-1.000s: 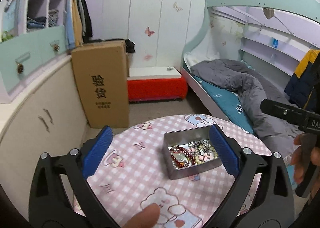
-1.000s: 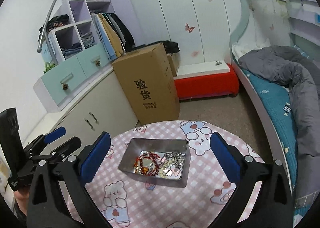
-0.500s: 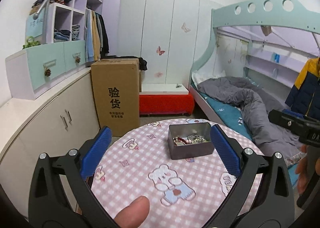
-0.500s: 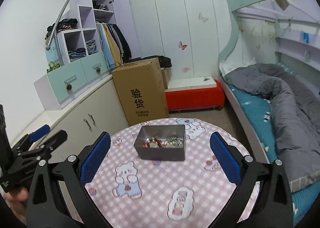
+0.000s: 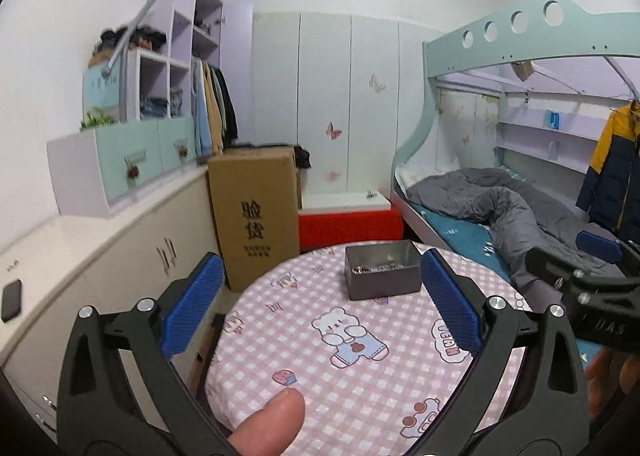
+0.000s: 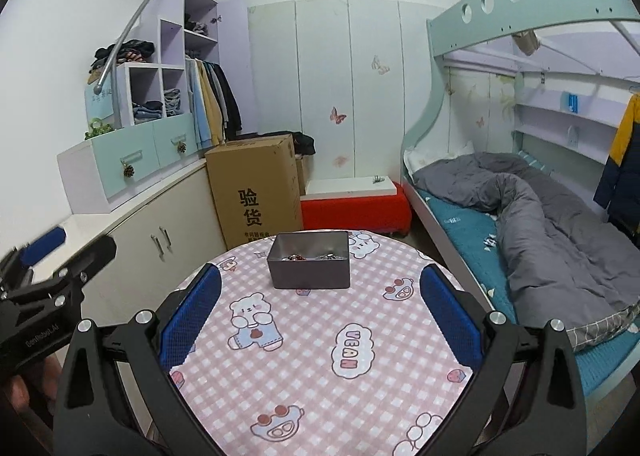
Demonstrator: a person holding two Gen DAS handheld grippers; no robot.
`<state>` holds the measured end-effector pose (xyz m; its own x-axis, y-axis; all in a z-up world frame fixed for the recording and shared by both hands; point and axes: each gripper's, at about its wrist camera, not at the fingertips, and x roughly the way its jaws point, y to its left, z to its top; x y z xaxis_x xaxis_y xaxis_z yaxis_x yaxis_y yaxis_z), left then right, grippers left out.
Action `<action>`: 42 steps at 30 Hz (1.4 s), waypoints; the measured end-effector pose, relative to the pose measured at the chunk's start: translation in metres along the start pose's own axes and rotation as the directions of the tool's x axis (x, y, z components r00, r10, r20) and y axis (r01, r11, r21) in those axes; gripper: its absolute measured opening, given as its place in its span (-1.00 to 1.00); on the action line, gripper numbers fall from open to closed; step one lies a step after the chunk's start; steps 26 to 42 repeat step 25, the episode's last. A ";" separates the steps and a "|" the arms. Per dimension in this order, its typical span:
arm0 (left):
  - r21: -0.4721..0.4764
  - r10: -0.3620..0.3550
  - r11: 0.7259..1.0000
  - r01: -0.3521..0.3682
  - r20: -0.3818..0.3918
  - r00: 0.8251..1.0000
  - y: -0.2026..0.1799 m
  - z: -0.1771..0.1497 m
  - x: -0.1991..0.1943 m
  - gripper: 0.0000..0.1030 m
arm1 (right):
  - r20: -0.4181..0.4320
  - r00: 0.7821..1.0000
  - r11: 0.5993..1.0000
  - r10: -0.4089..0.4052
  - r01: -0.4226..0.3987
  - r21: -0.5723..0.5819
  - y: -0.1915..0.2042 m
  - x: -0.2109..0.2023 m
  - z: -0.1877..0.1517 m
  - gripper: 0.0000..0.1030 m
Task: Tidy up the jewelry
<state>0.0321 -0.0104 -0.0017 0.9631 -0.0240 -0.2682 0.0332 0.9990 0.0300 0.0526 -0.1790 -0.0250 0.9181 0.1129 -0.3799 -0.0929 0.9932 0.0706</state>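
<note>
Progress: jewelry sat heaped in grey rectangular metal tin (image 6: 308,265) on pink checked round table (image 6: 320,356) | left gripper (image 5: 320,312) and right gripper (image 6: 320,314) both spread wide, empty, well back from tin | remaining: judged unclear, possibly all done

Child's bedroom, bunk bed (image 6: 520,192), butterfly wardrobe (image 6: 340,96), hanging clothes (image 6: 212,100)

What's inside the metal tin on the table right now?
The metal tin holds a small heap of jewelry: reddish beads and silvery pieces peek over the rim. The near wall hides the tin's floor and whatever lies lower, so single pieces cannot be told apart.
</note>
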 end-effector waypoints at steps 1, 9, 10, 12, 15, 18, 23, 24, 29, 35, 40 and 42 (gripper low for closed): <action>0.003 0.004 1.000 -0.004 0.008 1.000 0.000 0.001 -0.002 0.88 | 0.007 1.000 1.000 -0.006 0.006 -0.010 0.003 -0.002 -0.001 0.87; -0.007 0.003 1.000 -0.003 0.024 1.000 -0.005 0.001 -0.012 0.88 | 0.031 0.999 1.000 -0.021 0.022 -0.019 0.007 -0.008 -0.007 0.86; -0.013 0.000 1.000 0.000 0.027 1.000 -0.004 0.001 -0.012 0.88 | 0.031 0.999 1.000 -0.024 0.025 -0.019 0.007 -0.009 -0.008 0.86; -0.027 -0.019 0.999 0.020 0.033 0.999 -0.002 -0.001 -0.013 0.88 | 0.029 0.999 0.999 -0.027 0.028 -0.019 0.007 -0.007 -0.009 0.86; -0.047 -0.046 0.998 0.048 0.037 0.998 0.001 -0.003 -0.014 0.88 | 0.023 0.999 0.999 -0.028 0.029 -0.018 0.009 -0.007 -0.012 0.86; -0.043 -0.039 0.998 0.040 0.031 0.999 0.000 -0.004 -0.011 0.88 | 0.020 0.999 0.999 -0.025 0.026 -0.019 0.010 -0.006 -0.012 0.86; -0.056 -0.015 0.998 0.016 0.016 1.000 0.004 -0.004 -0.009 0.88 | 0.016 1.000 1.000 -0.018 0.018 -0.020 0.010 -0.005 -0.012 0.86; -0.059 -0.010 0.998 0.011 0.017 1.000 0.005 -0.004 -0.009 0.88 | 0.017 1.000 1.000 -0.018 0.018 -0.022 0.011 -0.005 -0.012 0.86; -0.059 -0.007 0.998 0.008 0.018 1.000 0.006 -0.004 -0.009 0.88 | 0.018 1.000 1.000 -0.018 0.018 -0.024 0.011 -0.005 -0.011 0.86; -0.059 -0.007 0.998 0.008 0.018 1.000 0.006 -0.004 -0.009 0.88 | 0.018 1.000 1.000 -0.018 0.018 -0.024 0.011 -0.005 -0.011 0.86; -0.059 -0.007 0.998 0.008 0.018 1.000 0.006 -0.004 -0.009 0.88 | 0.018 1.000 1.000 -0.018 0.018 -0.024 0.011 -0.005 -0.011 0.86; -0.059 -0.007 0.998 0.008 0.018 1.000 0.006 -0.004 -0.009 0.88 | 0.018 1.000 1.000 -0.018 0.018 -0.024 0.011 -0.005 -0.011 0.86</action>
